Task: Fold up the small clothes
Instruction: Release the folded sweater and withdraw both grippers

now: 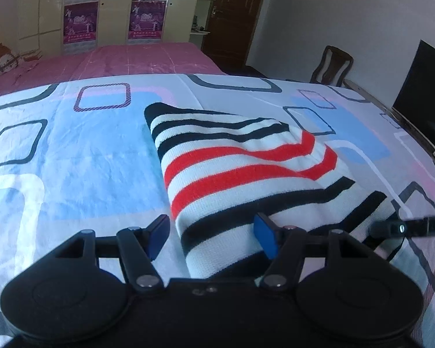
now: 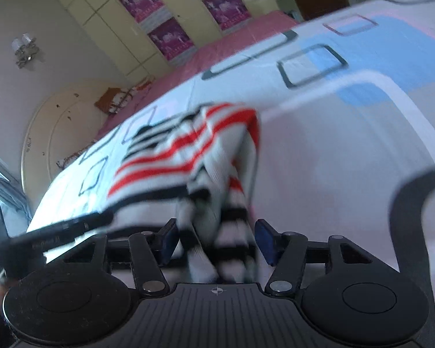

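1. My left gripper (image 1: pixel 211 236) is spread wide; the near left corner of the striped knit garment (image 1: pixel 246 171) lies between its blue pads, ungrasped
2. My right gripper (image 2: pixel 216 240) is likewise released, a bunched fold standing between the pads
3. The garment lies on the patterned bedsheet (image 1: pixel 72 150), long axis running away from me; both grippers sit at its near end

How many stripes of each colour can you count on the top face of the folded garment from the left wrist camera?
On the striped garment, as the left wrist view shows it:
Red stripes: 2
Black stripes: 5, counting the black band at the far edge
Total: 7
The near end is partly hidden behind the left tool, so more may lie there.
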The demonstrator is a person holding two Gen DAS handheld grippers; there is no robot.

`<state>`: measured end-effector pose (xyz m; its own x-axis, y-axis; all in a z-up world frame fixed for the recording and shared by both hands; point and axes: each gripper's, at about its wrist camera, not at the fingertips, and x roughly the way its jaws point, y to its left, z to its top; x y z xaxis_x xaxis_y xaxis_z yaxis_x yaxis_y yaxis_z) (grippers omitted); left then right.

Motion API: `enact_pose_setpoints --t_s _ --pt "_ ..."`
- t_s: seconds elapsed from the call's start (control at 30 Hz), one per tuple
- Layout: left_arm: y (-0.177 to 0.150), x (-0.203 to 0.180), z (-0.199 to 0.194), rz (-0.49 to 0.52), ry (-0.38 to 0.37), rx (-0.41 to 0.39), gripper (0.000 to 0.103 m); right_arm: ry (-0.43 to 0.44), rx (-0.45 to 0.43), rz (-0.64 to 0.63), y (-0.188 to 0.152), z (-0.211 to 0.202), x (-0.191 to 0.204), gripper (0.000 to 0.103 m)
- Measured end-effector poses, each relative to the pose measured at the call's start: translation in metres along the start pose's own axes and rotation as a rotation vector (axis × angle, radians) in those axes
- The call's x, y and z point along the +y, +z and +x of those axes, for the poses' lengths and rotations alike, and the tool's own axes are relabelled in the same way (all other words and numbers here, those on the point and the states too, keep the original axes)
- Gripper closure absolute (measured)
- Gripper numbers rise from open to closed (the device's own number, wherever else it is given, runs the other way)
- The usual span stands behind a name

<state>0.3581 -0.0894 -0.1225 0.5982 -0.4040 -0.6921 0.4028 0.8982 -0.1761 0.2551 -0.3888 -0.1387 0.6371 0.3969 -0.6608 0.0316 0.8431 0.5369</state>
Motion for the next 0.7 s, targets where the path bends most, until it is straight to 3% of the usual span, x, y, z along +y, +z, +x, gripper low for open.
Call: enact_pose_setpoints --t_s 0.03,0.13,0.2,0.23,0.27,0.37,0.5,0.7 --pt "0.000 0.000 0.000 0.008 -0.002 0.003 0.039 0.016 0.012 0.022 -0.004 -0.001 -0.003 0.070" --pt "0.004 0.000 -0.001 0.042 -0.006 0.010 0.042 0.047 0.025 0.072 -0.014 -0.004 -0.004 0.080" --pt "0.006 0.000 -0.001 0.077 0.009 0.009 0.049 0.089 0.011 0.128 -0.013 -0.009 -0.006 0.083" --pt "0.007 0.000 -0.001 0.091 0.038 0.011 0.059 0.131 0.003 0.166 -0.012 -0.013 -0.009 0.083" --pt "0.007 0.003 0.001 0.094 0.051 0.019 0.059 0.155 0.002 0.193 -0.013 -0.014 -0.013 0.083" --pt "0.004 0.011 0.002 0.040 0.034 0.026 0.059 0.075 0.062 0.169 -0.021 -0.006 -0.024 0.084" --pt "0.005 0.005 0.001 0.056 0.056 0.021 0.060 0.032 0.071 0.075 -0.021 -0.011 -0.016 0.083" --pt "0.014 0.004 -0.009 0.021 0.047 -0.005 0.062 -0.006 -0.020 -0.047 -0.001 -0.045 0.006 0.079"
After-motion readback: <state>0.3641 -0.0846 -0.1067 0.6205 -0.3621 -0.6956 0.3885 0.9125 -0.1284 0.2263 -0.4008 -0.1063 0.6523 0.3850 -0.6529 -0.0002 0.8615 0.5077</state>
